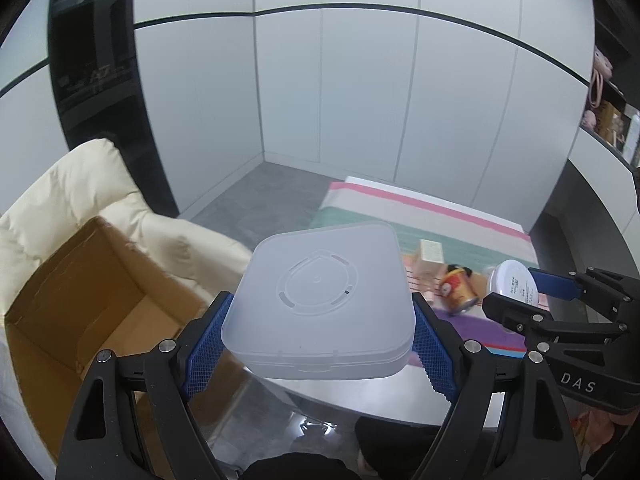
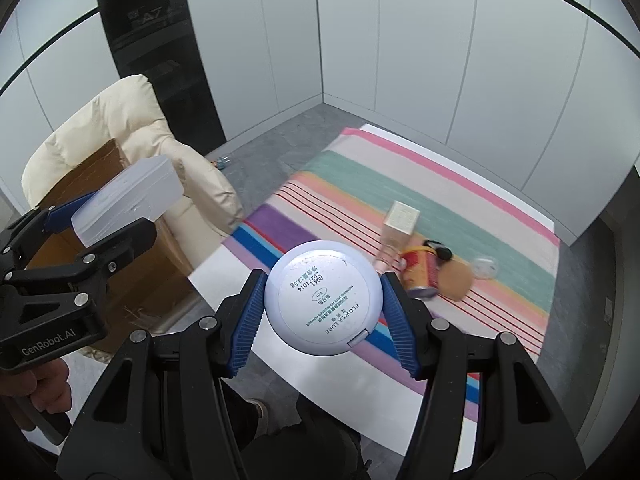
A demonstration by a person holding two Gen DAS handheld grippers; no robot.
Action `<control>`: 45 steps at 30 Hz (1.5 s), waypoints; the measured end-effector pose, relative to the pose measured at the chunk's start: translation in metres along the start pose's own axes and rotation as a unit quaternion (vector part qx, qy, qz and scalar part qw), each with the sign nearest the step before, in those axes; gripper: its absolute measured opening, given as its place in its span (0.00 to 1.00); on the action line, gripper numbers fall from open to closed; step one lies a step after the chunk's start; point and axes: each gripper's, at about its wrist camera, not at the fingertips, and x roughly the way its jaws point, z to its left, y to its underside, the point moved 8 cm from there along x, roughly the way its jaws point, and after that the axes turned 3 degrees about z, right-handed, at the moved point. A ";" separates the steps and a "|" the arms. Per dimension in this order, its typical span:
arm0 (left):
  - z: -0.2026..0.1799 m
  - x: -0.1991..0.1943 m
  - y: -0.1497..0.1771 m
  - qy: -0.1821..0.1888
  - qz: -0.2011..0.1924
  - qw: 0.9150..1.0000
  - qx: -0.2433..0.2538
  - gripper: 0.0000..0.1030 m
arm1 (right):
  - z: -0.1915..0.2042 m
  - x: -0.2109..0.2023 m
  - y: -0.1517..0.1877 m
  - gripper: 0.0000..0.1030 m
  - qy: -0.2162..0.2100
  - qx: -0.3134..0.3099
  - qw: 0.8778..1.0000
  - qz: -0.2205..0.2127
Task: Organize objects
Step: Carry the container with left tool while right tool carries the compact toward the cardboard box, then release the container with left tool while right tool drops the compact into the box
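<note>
Closest to the left camera, the left gripper is clamped on a frosted square plastic case, blue pads pressing its two opposite sides, the case held level in the air. Closest to the right camera, the right gripper is clamped on a round white powder compact, printed underside facing up.

At about nine o'clock from the case, lower down, an open cardboard box sits on the seat of a cream padded armchair; it looks like the place for tidied items. The case hangs just beside the box's right edge, not yet over the opening.

To do this step well, I judge the left gripper should carry the case toward nine o'clock until it is fully above the opening, lower it inside, then release, keeping it level so it lands flat. The compact can wait its turn.

Farther off, at one o'clock, a striped rug holds a small beige carton, a red-and-yellow can on its side, and a tan disc, all close together.
</note>
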 end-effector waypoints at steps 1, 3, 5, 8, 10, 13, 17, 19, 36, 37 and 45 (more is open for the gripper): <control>0.006 -0.001 0.000 -0.003 0.000 1.000 -0.005 0.83 | 0.003 0.001 -0.001 0.58 -0.002 -0.002 1.000 -0.001; 0.018 -0.002 0.002 -0.009 0.000 1.000 -0.013 0.83 | 0.012 0.004 -0.005 0.58 -0.008 -0.005 1.000 -0.002; 0.028 -0.005 0.004 -0.015 -0.001 1.000 -0.020 0.83 | 0.019 0.006 -0.008 0.58 -0.016 -0.009 1.000 -0.007; 0.046 -0.007 0.006 -0.026 -0.003 0.999 -0.031 0.83 | 0.033 0.008 -0.017 0.58 -0.026 -0.014 0.999 -0.017; 0.056 -0.009 0.008 -0.035 -0.004 0.999 -0.035 0.83 | 0.042 0.011 -0.020 0.58 -0.032 -0.018 0.999 -0.019; 0.072 -0.011 0.012 -0.044 -0.002 0.998 -0.047 0.83 | 0.060 0.015 -0.024 0.58 -0.042 -0.032 0.998 -0.020; 0.097 -0.014 0.018 -0.059 0.000 0.996 -0.064 0.83 | 0.083 0.023 -0.029 0.58 -0.054 -0.044 0.997 -0.017; 0.109 -0.016 0.021 -0.064 0.002 0.995 -0.073 0.83 | 0.096 0.026 -0.032 0.58 -0.062 -0.053 0.997 -0.017; 0.200 -0.040 0.064 -0.123 0.024 0.984 -0.127 0.76 | 0.203 0.041 -0.053 0.58 -0.116 -0.126 0.985 -0.026; 0.204 -0.040 0.064 -0.126 0.024 0.983 -0.128 0.76 | 0.209 0.041 -0.053 0.58 -0.119 -0.130 0.984 -0.025; 0.242 -0.057 0.084 -0.153 0.028 0.975 -0.156 0.79 | 0.259 0.044 -0.051 0.58 -0.140 -0.165 0.976 -0.021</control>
